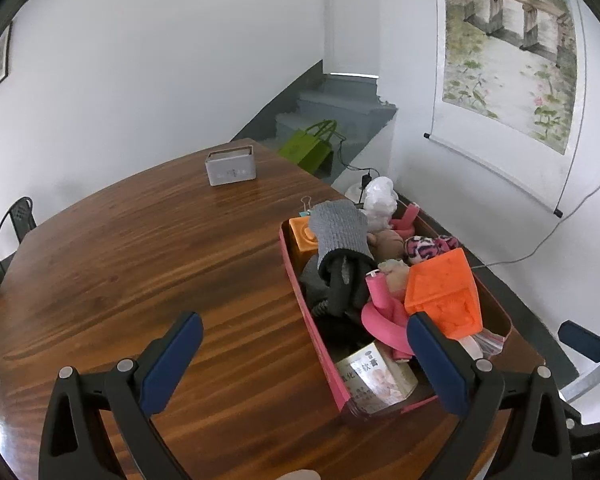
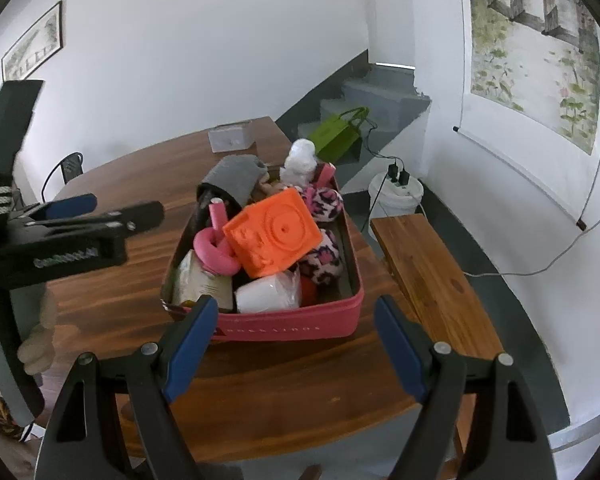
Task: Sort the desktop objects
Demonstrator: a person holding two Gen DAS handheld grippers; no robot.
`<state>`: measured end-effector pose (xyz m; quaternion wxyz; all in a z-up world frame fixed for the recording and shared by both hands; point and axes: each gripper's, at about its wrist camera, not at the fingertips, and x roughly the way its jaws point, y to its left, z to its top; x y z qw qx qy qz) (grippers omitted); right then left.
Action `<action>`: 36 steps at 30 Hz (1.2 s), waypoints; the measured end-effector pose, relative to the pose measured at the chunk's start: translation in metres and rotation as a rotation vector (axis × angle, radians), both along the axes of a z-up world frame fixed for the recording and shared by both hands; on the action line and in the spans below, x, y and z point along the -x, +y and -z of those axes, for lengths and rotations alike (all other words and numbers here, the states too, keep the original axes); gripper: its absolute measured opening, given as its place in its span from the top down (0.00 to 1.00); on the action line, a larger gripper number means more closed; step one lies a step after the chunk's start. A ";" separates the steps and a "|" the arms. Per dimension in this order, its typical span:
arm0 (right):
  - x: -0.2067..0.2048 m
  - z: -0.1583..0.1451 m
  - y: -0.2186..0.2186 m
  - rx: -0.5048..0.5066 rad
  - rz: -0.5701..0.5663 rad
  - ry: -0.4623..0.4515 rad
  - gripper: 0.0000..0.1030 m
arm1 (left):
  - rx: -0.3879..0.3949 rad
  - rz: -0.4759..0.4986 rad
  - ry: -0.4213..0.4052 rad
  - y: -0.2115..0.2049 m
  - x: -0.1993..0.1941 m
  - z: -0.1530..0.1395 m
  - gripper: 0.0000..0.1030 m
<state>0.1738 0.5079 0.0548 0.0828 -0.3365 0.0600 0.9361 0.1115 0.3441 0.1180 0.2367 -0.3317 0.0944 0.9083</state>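
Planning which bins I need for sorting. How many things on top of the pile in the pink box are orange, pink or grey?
Orange: 2, a big cube and a smaller block
Pink: 2 foam rollers
Grey: 1 knitted sleeve
Total: 5 in the box; more may be buried.

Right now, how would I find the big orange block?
Look at the pink box on the wooden table. Piled on top of the toys sits the orange block. It is the only cube with a raised circle on its face, beside a pink foam loop.
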 end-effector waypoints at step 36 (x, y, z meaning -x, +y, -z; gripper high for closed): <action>0.016 -0.001 -0.009 0.055 0.051 0.014 0.19 | 0.014 -0.002 -0.010 -0.004 0.005 0.007 0.00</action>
